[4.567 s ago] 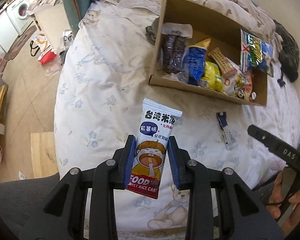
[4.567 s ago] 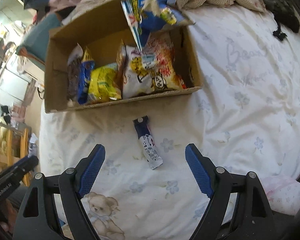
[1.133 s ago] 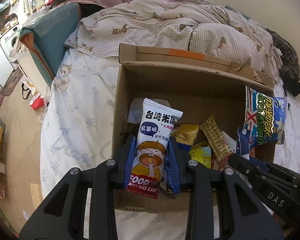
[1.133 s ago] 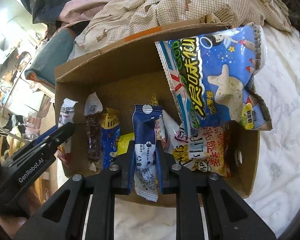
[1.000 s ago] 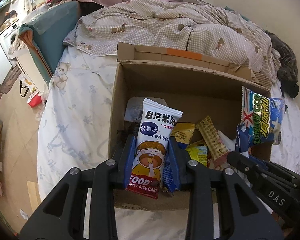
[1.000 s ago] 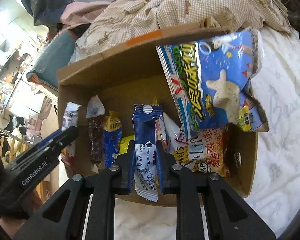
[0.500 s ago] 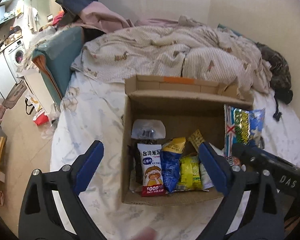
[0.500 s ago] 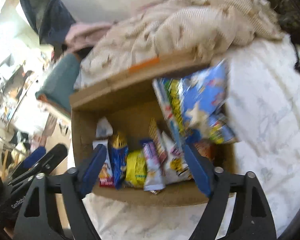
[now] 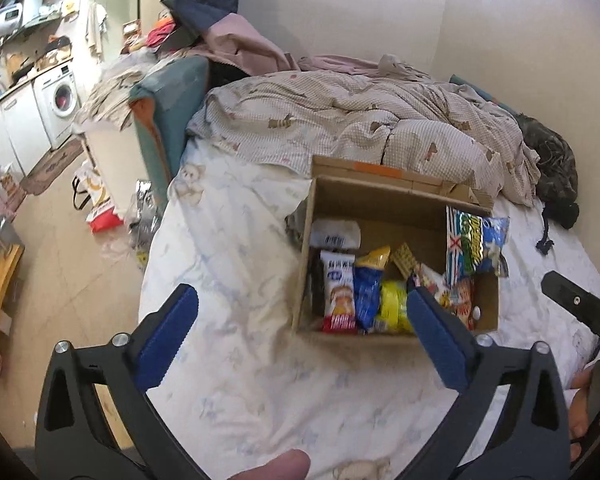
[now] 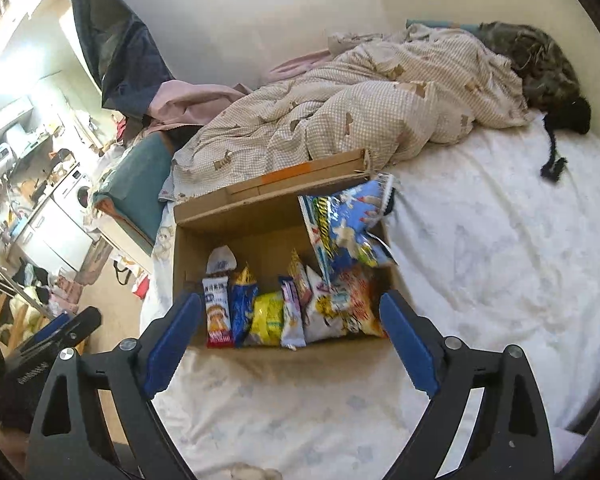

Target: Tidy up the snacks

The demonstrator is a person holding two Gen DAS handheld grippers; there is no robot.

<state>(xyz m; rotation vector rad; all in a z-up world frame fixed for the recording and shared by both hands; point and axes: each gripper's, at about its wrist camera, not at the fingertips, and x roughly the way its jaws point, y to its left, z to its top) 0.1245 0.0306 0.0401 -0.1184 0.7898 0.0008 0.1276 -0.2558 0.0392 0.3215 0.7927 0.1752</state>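
Note:
An open cardboard box (image 9: 380,204) (image 10: 260,236) lies on the white bed sheet and holds several snack packs standing in a row. The white rice cake pack (image 9: 338,296) (image 10: 218,312) stands at the row's left end. A slim blue-and-white bar (image 10: 292,312) stands near the middle. A big blue snack bag (image 9: 474,240) (image 10: 344,224) leans over the box's right wall. My left gripper (image 9: 300,294) and right gripper (image 10: 290,300) hover above and in front of the box. Both sets of jaws are wide and still opening, with nothing between the pads.
A checked quilt (image 9: 360,120) is heaped behind the box, with dark clothing (image 9: 552,164) at the far right. The bed's left edge drops to a floor with bags and a washing machine (image 9: 60,96). A fingertip (image 9: 276,466) shows at the bottom.
Both grippers let go of their packs, the rice cake and the blue bar, which now stand in the box. Both have opened wide and pulled back and up from the box.

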